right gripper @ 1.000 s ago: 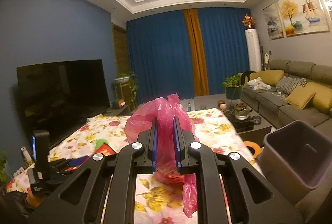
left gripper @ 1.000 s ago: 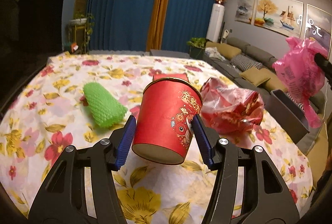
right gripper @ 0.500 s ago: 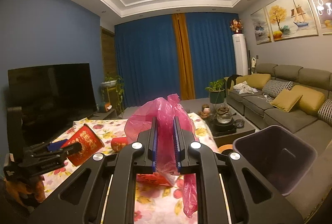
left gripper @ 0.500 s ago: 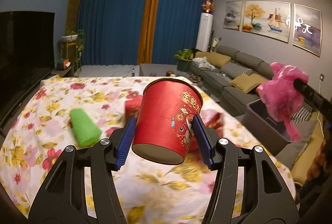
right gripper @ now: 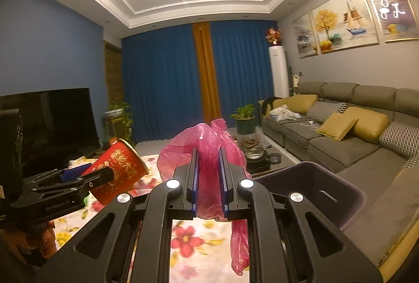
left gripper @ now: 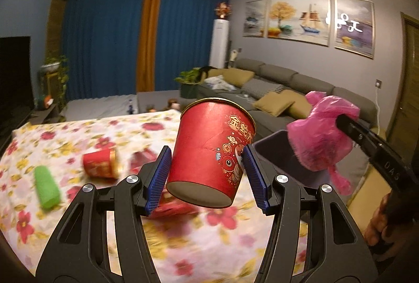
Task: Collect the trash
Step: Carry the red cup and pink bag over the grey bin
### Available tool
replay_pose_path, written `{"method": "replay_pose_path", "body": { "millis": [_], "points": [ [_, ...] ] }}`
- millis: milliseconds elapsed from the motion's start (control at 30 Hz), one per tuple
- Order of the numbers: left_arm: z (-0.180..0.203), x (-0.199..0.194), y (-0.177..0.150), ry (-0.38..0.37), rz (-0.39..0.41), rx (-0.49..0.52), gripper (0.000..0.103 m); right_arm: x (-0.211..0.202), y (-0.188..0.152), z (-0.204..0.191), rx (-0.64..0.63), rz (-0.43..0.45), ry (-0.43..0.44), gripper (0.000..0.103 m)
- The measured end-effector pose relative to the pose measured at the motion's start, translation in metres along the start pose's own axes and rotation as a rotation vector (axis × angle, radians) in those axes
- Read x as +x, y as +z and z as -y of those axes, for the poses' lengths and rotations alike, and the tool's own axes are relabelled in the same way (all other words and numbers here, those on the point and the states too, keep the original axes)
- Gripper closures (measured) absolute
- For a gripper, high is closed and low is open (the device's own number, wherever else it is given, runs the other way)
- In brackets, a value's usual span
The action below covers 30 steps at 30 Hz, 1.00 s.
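My left gripper (left gripper: 207, 173) is shut on a red paper cup (left gripper: 212, 152) and holds it tilted in the air above the floral table; the cup also shows in the right wrist view (right gripper: 117, 173). My right gripper (right gripper: 208, 178) is shut on a crumpled pink plastic bag (right gripper: 207, 146), which shows in the left wrist view (left gripper: 322, 136) over the dark purple bin (left gripper: 275, 154). The bin (right gripper: 314, 194) stands just right of the table. On the table lie a second red cup (left gripper: 100, 164), a green foam net (left gripper: 47, 186) and a red wrapper (left gripper: 170, 207).
The table wears a floral cloth (left gripper: 78, 141). A grey sofa with yellow cushions (right gripper: 340, 126) runs along the right wall. A television (right gripper: 52, 120) stands at the left. A low tea table (right gripper: 258, 160) and a potted plant (right gripper: 244, 118) are beyond the table.
Both grippers have risen and swung right toward the bin, carrying the cup and the pink bag. The pink bag now hangs over the bin's rim.
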State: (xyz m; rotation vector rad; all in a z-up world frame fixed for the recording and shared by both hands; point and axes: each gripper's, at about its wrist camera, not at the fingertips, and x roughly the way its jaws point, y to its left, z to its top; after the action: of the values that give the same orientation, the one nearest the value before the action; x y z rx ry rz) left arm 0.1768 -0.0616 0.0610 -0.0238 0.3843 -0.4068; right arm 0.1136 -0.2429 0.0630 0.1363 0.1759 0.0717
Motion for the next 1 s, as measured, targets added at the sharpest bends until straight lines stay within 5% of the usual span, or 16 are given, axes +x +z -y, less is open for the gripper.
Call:
{"method": "replay_pose_path", "body": {
  "millis": [467, 1000],
  "points": [
    [0.091, 0.059, 0.01, -0.1, -0.004, 0.067, 0.048, -0.01, 0.0, 0.078, 0.042, 0.025, -0.175, 0.088],
    [0.133, 0.12, 0.004, -0.17, -0.036, 0.078, 0.048, -0.003, -0.009, 0.116, 0.101, 0.03, -0.25, 0.088]
  ]
}}
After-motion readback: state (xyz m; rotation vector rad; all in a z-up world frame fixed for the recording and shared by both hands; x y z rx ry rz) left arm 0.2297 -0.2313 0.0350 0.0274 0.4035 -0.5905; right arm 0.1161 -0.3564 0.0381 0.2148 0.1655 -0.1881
